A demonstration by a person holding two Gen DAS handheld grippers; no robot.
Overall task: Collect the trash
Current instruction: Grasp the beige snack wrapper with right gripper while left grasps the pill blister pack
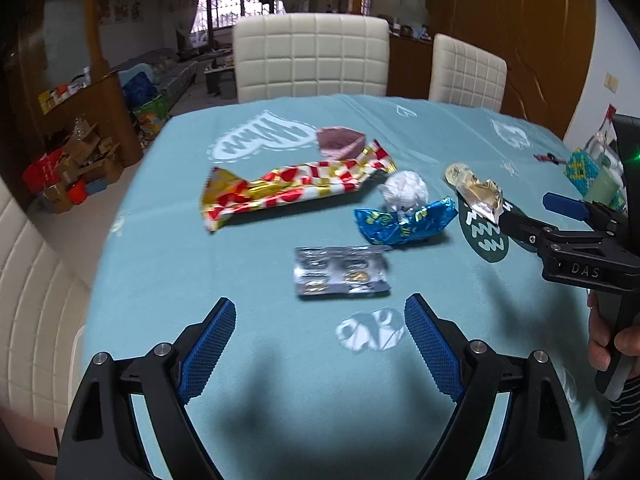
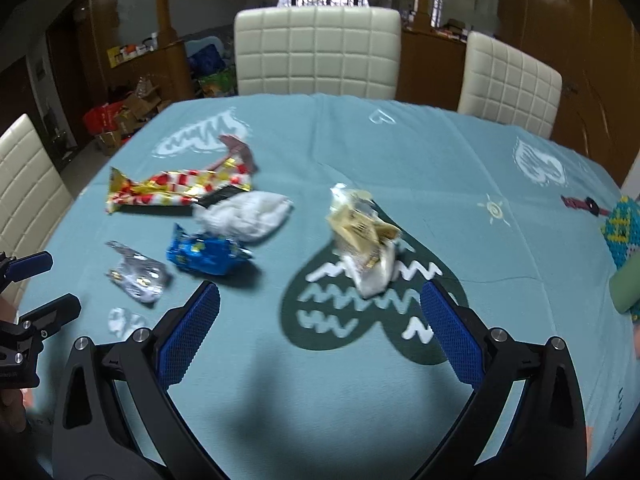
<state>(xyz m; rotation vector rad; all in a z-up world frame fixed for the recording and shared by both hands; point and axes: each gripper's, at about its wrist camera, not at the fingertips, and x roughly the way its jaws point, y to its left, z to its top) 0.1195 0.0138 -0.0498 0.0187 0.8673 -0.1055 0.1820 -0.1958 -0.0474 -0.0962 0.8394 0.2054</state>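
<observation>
**Q:** What is the state of each tool, and where is the trash?

**A:** The left gripper (image 1: 320, 328) hovers over the table with its blue-padded fingers (image 1: 210, 344) spread wide and nothing between them. The right gripper (image 2: 320, 320) is likewise spread and empty. The trash lies loose on the cloth: a flat silver foil blister pack (image 1: 340, 272) just ahead of the left gripper, a crumpled blue foil wrapper (image 1: 404, 224) touching a ball of white tissue (image 1: 404, 192), a long red-and-gold checked foil wrapper (image 1: 292, 188), and a crumpled beige-and-gold paper wrapper (image 2: 364, 240) just ahead of the right gripper. No bin shows in either view.

**Q:** What can go wrong?

**A:** The blister pack lies flat; pads closing from above would probably skid over it or pinch up the cloth instead. The blue wrapper and tissue touch, so gripping one may drag the other. Light foil may slip free. The grippers are near each other and could collide.

**Q:** Surface and room?

**A:** The table carries a soft teal cloth (image 2: 360, 380) printed with white and dark heart shapes. White quilted chairs (image 2: 316, 52) stand at the far edge. A small pink bowl-shaped container (image 1: 340, 144) sits beyond the long wrapper. Wooden cabinets, a barred window and stacked cardboard boxes (image 1: 80, 160) fill the background.
</observation>
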